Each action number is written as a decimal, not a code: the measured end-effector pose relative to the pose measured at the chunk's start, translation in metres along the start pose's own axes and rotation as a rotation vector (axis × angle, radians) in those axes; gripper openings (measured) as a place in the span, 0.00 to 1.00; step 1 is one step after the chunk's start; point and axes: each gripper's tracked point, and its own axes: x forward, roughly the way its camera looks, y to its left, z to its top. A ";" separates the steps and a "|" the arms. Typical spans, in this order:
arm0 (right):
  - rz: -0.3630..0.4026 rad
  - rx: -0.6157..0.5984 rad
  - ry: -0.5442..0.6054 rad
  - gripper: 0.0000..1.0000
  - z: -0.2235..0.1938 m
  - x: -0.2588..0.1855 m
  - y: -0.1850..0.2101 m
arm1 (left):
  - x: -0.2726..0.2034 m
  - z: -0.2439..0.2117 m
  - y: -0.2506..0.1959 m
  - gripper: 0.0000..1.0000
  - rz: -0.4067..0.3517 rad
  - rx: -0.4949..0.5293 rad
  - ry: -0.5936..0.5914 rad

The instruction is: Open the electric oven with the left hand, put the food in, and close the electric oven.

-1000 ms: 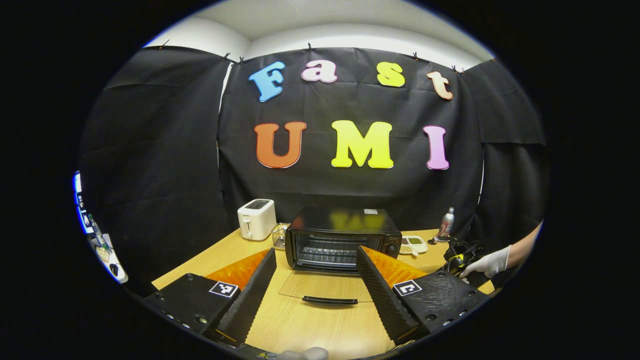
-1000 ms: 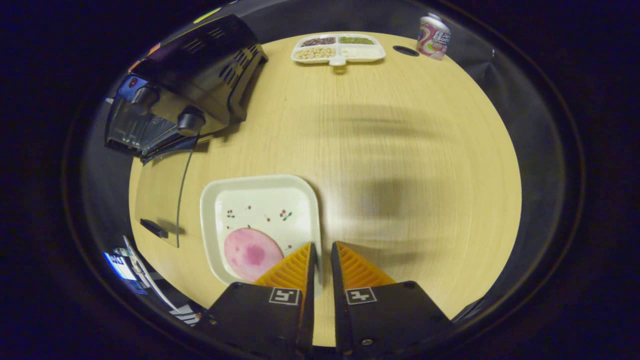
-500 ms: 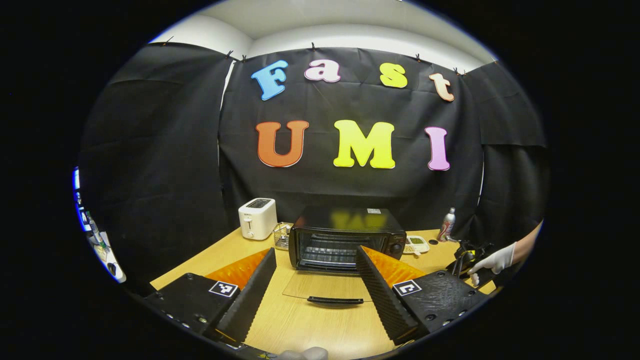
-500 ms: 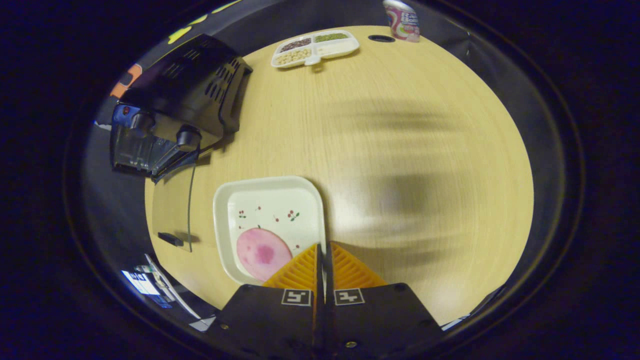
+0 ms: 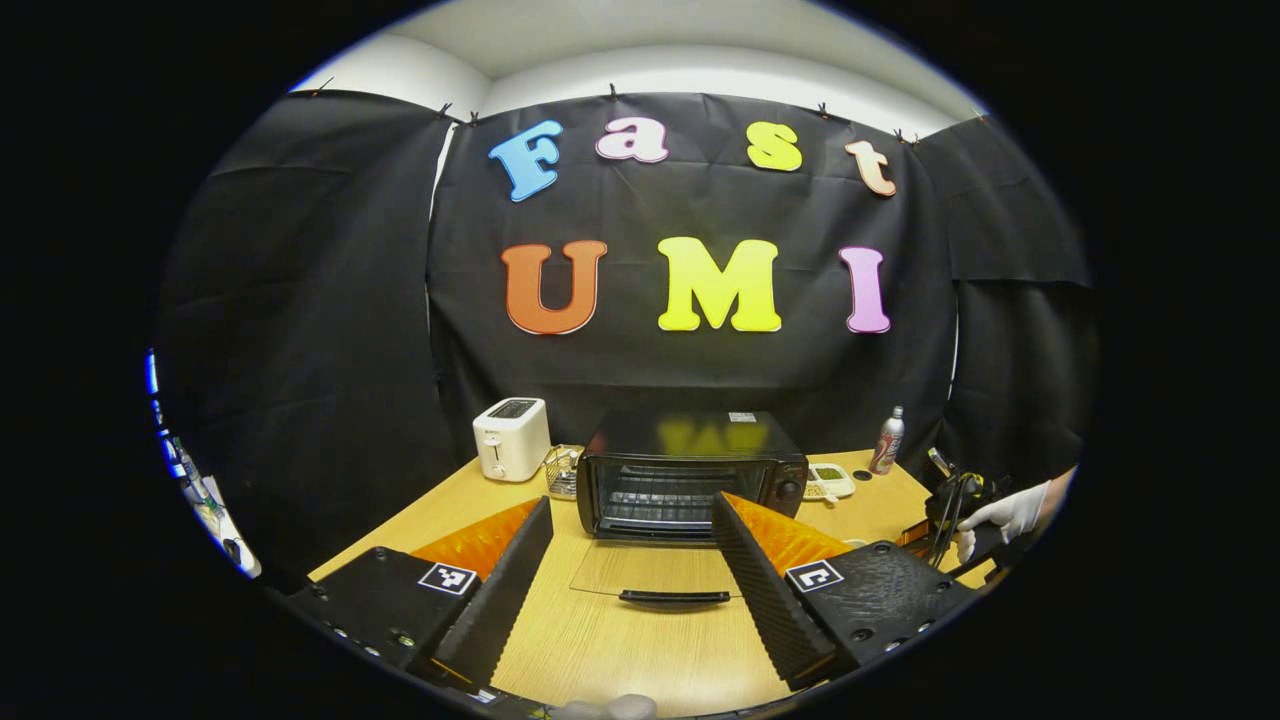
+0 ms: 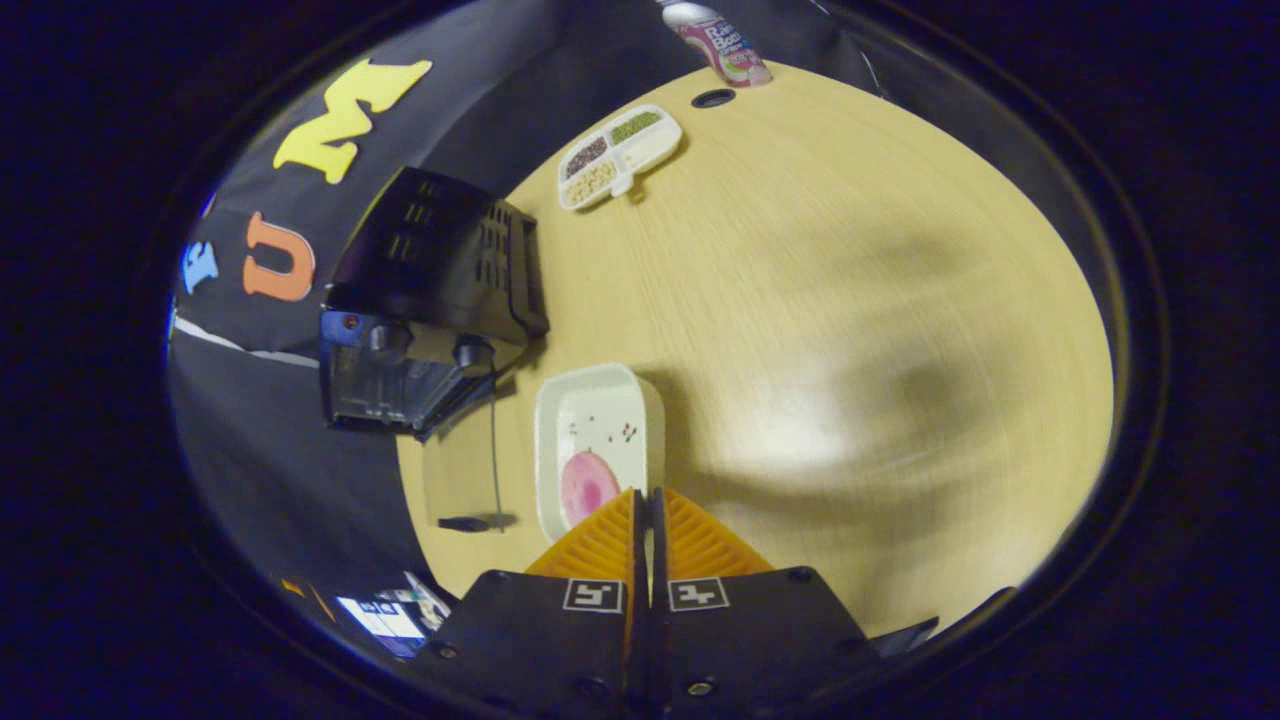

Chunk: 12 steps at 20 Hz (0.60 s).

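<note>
My left gripper [image 5: 630,560] hangs released, fingers spread, facing the open electric oven [image 5: 690,478], its glass door [image 5: 655,575] flat on the desk [image 5: 600,650]. My right gripper [image 6: 648,525] is clenched on the white plate's [image 6: 598,430] rim; the pink food [image 6: 588,485] lies on it, beside the oven.

Black cloth [image 5: 300,300] hangs around my booth, clipped below a white wall [image 5: 700,75]. The wooden surface [image 6: 820,300] before me is pale and evenly lit.
</note>
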 end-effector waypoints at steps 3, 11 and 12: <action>0.051 -0.002 -0.051 0.00 -0.002 -0.013 0.018 | -0.001 0.004 -0.001 0.96 -0.011 0.021 -0.009; 0.168 0.039 -0.127 0.04 -0.010 -0.032 0.029 | -0.001 0.006 0.000 0.97 -0.033 0.033 0.000; 0.165 0.049 -0.142 0.00 -0.008 -0.033 0.023 | -0.001 0.007 0.000 0.97 -0.036 0.037 -0.001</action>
